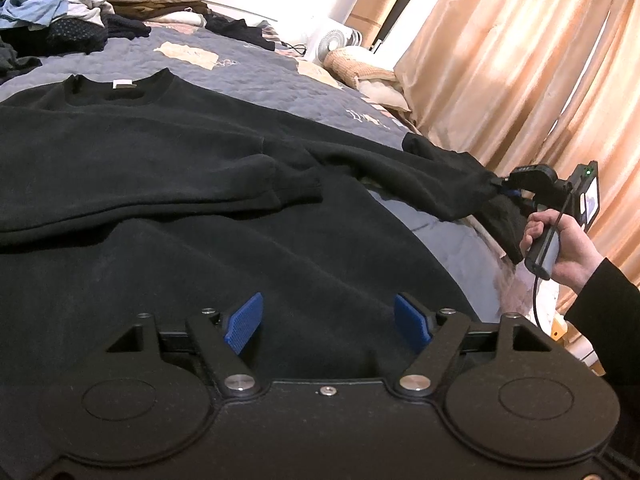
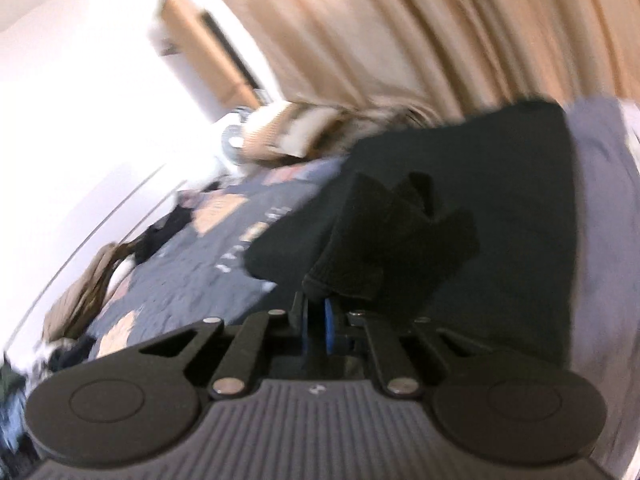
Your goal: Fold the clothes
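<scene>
Right wrist view is motion-blurred throughout: curtain, quilt patches on the bed and a brown pile at left are smeared, prints unreadable. Blue pads of the right tongs mostly buried under the black sleeve cuff. In the left wrist view the sweater is cut off at the left edge, its hem hidden behind the left tongs. Right tongs' tips too small and dark to separate from cloth. Person's sleeve runs off the right edge. Clothes heap is cropped at top left, items indistinct. Collar label unreadable.
</scene>
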`<state>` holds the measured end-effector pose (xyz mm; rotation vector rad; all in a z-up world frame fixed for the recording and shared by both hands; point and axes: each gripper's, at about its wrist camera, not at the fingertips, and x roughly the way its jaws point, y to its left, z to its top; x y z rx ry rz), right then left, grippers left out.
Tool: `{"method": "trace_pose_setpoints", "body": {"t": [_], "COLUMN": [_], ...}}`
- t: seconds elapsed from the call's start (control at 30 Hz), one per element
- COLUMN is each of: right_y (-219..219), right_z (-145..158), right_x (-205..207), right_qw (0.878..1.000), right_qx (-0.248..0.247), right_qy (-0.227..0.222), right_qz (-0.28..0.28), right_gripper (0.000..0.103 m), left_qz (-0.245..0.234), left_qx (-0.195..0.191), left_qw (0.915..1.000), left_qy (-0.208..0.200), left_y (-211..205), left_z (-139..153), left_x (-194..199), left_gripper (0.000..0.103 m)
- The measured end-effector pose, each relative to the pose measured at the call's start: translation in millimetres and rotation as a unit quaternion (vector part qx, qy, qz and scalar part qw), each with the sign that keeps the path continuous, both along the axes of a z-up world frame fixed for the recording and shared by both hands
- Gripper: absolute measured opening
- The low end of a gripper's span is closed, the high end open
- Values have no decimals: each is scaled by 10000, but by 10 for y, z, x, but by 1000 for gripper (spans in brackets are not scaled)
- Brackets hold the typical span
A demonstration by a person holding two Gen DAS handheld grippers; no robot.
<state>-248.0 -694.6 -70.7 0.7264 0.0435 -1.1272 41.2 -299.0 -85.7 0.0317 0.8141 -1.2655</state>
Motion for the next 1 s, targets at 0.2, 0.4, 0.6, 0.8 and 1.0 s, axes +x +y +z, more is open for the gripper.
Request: {"method": "trace_pose_setpoints", "body": {"t": [0.2, 0.4, 0.6, 0.8, 1.0], "right_y": [200, 422, 746, 1022, 1279], "right_z": [166, 336, 498, 553, 511], "right_x": [296, 676, 1125, 1505, 1832], "right_qw": [9967, 9876, 9694, 9496, 9316], "right_qx": [-352, -394, -535, -457, -355], "right_qy": [77, 144, 252, 341, 576], "right_qz": [729, 1511, 2383, 3081, 3572], "right_gripper": [8, 8, 8, 8, 8], "left_qz": [68, 133, 339, 672, 912], "left_qx": [-71, -133, -235, -288, -33], "left_qw": [10000, 9998, 9991, 9972, 9943], "left_qy": [14, -15, -57, -161, -557], "left_y": [24, 75, 182, 333, 402], "left_z": [34, 87, 167, 258, 298], "left_x": [24, 55, 145, 293, 353], "left_gripper": [74, 74, 74, 74, 75]}}
